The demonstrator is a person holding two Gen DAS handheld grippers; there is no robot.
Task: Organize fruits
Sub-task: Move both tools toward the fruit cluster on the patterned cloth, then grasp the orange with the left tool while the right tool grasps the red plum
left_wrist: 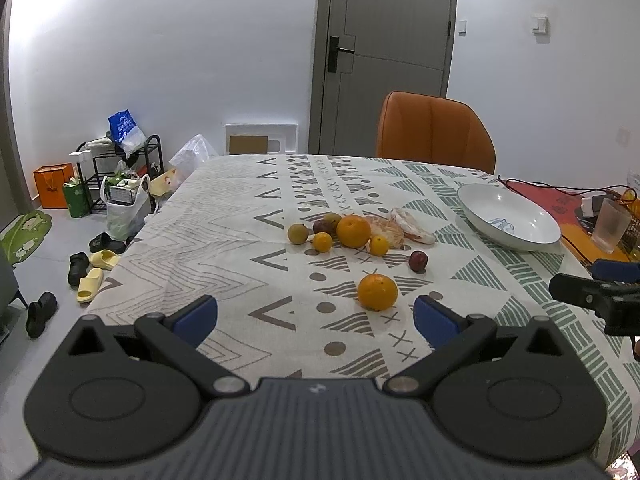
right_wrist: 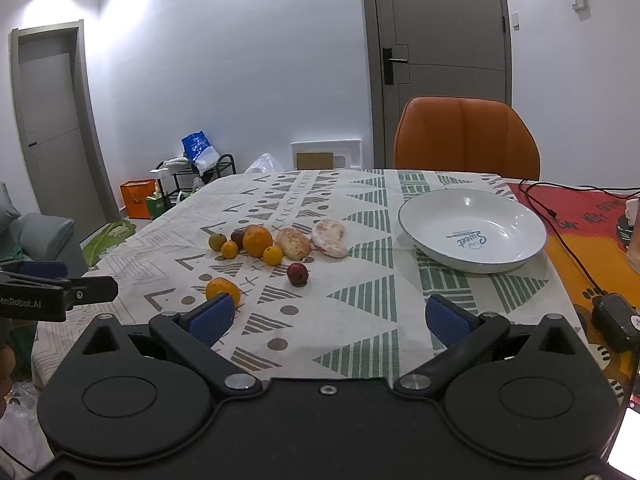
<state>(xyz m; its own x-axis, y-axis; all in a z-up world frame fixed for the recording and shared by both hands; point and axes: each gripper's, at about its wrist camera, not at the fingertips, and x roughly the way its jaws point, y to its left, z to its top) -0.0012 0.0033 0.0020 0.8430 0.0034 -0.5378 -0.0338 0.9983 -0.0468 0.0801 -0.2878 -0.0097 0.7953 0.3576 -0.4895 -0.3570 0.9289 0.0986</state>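
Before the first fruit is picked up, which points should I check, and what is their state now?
1. Left gripper jaws open, nothing between them: ok.
2. Right gripper jaws open and empty: ok.
3. White bowl empty and upright: ok.
4. Near orange stands apart from the other fruit, free to grasp: ok.
5. Dark red fruit also stands alone: ok.
6. Whether the peeled pieces are firm enough to grip: cannot tell.

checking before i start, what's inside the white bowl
No fruit: the bowl shows only its white inside with blue "Sweet" lettering. Its near wall hides nothing much.
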